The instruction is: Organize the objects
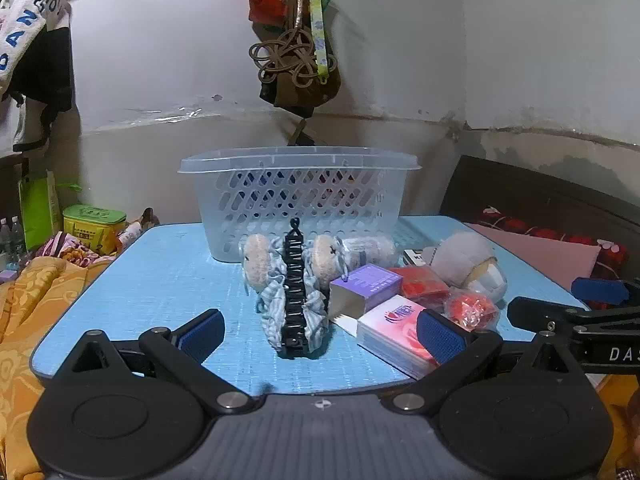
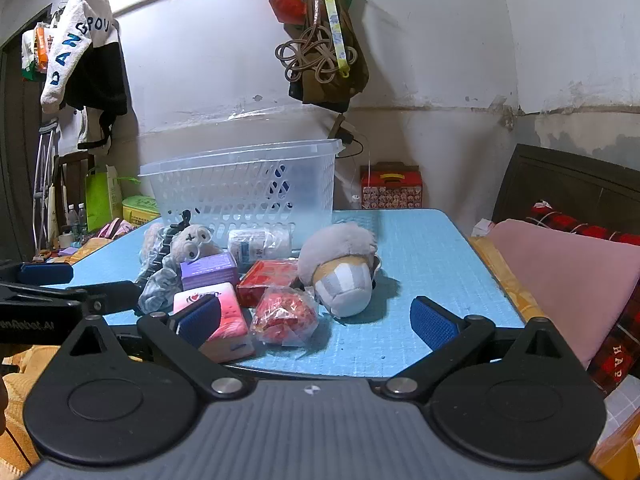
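A clear plastic basket (image 1: 296,200) (image 2: 244,188) stands at the back of the blue table (image 1: 160,280) (image 2: 420,260). In front of it lie a black hair clip with striped fabric and plush balls (image 1: 294,292) (image 2: 168,248), a purple box (image 1: 366,284) (image 2: 208,270), a pink tissue pack (image 1: 394,330) (image 2: 224,320), a red box (image 1: 424,284) (image 2: 266,280), a red wrapped item (image 1: 472,308) (image 2: 284,316) and a grey plush toy (image 1: 464,260) (image 2: 340,268). My left gripper (image 1: 320,338) hovers open before the clip. My right gripper (image 2: 316,322) is open near the wrapped item, holding nothing.
A bed with a pink pillow (image 2: 560,280) borders the table's right side, and an orange blanket (image 1: 24,320) lies on its left. Bags (image 1: 296,40) hang on the wall above the basket. A yellow-green box (image 1: 94,226) sits off the far left corner.
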Motion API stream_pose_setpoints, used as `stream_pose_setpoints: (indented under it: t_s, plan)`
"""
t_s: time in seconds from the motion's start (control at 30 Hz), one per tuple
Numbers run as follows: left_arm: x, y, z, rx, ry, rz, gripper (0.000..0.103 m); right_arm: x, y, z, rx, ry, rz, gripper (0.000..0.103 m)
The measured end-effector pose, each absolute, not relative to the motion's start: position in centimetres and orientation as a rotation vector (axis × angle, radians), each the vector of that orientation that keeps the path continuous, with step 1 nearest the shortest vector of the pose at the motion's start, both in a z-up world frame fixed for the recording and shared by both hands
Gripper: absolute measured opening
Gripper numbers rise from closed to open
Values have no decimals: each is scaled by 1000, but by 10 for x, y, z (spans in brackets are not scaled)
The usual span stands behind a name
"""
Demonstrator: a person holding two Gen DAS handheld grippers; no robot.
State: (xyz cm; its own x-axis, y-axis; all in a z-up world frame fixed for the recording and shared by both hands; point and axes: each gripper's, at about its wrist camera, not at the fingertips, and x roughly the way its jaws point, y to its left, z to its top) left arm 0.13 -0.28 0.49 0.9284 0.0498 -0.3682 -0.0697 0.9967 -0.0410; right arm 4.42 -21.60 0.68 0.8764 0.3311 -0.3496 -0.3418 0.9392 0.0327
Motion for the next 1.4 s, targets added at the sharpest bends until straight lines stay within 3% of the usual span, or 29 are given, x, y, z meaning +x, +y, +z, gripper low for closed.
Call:
stream_pose_setpoints:
  t_s: [1.4]
  plan:
    - [-8,13,2,-132,327,25,103,44,-217,3,-26,380,352,103]
